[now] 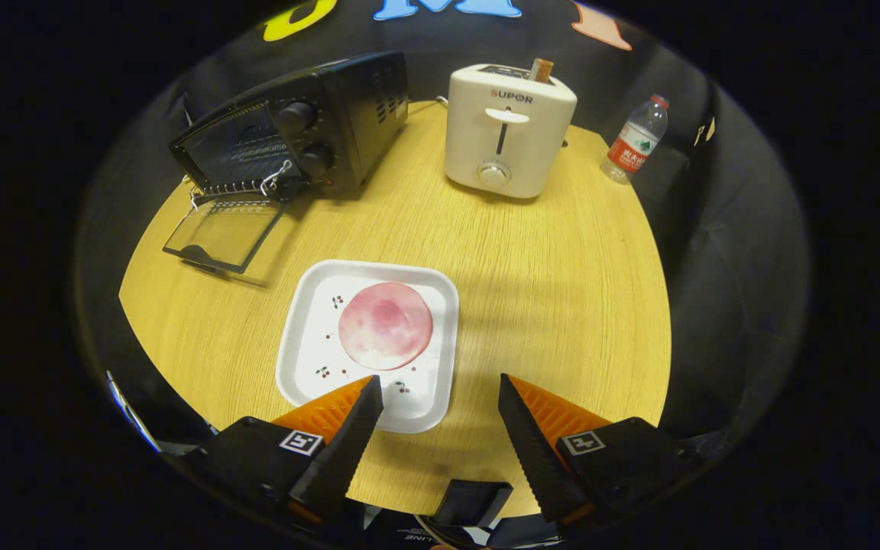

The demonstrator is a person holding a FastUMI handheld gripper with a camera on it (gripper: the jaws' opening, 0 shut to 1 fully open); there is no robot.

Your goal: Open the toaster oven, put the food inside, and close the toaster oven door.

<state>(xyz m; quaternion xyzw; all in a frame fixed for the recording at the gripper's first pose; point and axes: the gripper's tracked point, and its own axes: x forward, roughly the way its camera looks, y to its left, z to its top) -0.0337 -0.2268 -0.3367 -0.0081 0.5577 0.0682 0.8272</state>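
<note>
Wooden table [562,290]; gripper [440,397] jaws wide apart, holding nothing

A round wooden table [562,290] stands against black cloth walls [730,252].

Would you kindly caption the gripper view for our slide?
Open fingers hover before a plate of pink food; beyond, the toaster oven stands open.

The brand name SUPOR stands on the front of a pale toaster [509,130], well beyond the fingers on the worktop [562,290]. A water bottle [636,140] beside it carries a label too small to read. Square coded markers sit on the fingers' mounts.
</note>
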